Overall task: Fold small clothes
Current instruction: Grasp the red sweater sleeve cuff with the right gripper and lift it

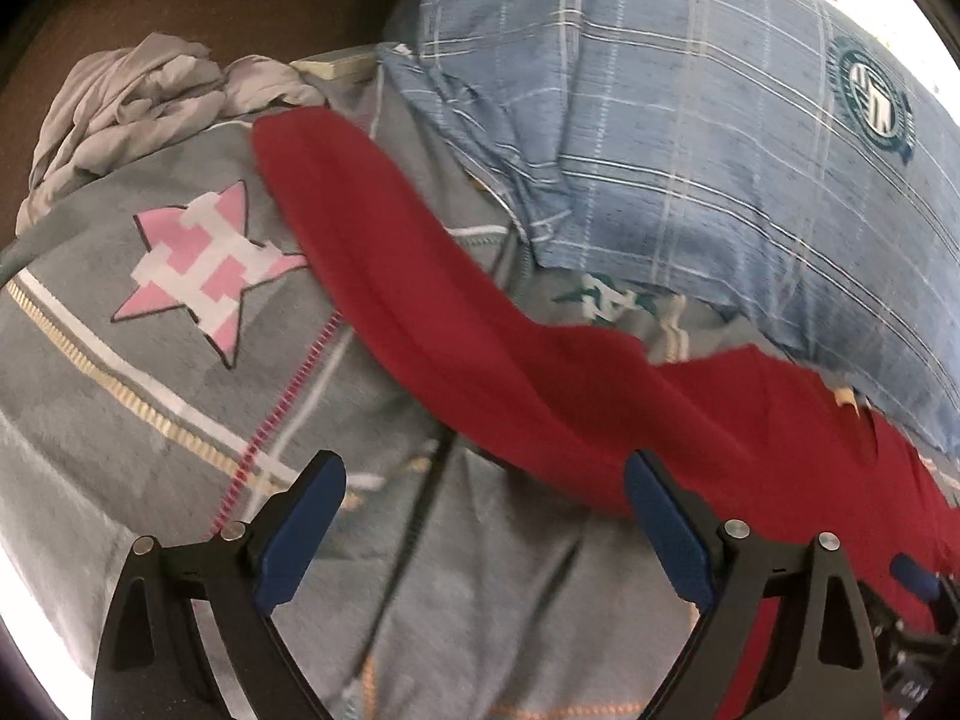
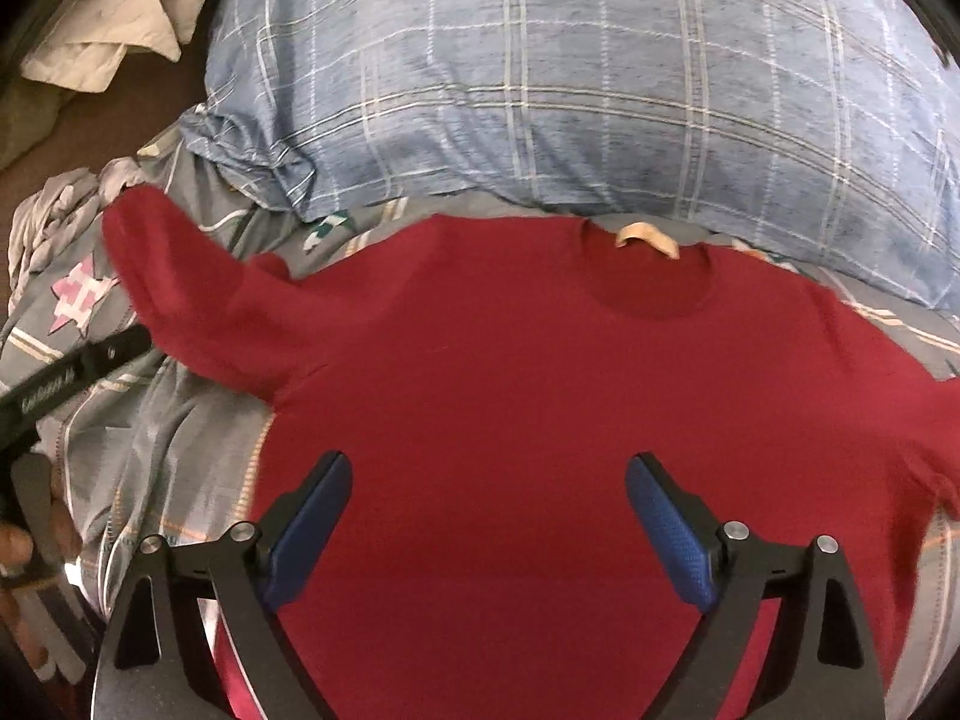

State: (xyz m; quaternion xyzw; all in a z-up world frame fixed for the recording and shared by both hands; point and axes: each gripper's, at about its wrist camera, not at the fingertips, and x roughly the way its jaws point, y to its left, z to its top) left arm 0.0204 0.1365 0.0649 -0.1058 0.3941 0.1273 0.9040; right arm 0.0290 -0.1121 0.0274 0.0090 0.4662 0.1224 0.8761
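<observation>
Blue plaid pillow (image 2: 570,90), grey star-print bedsheet (image 1: 120,360), crumpled cream cloth (image 2: 102,42)

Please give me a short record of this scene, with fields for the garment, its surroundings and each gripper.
garment: red shirt, spread flat, collar toward the pillow, one sleeve stretched out sideways
surface: grey patterned bedsheet with a pink star
behind: blue plaid pillow
other cloth: crumpled grey garment beside the star
left gripper: open, holding nothing, above the sheet next to the sleeve
right gripper: open, holding nothing, above the shirt's body

Red shirt's (image 2: 540,390) hem cut off
</observation>
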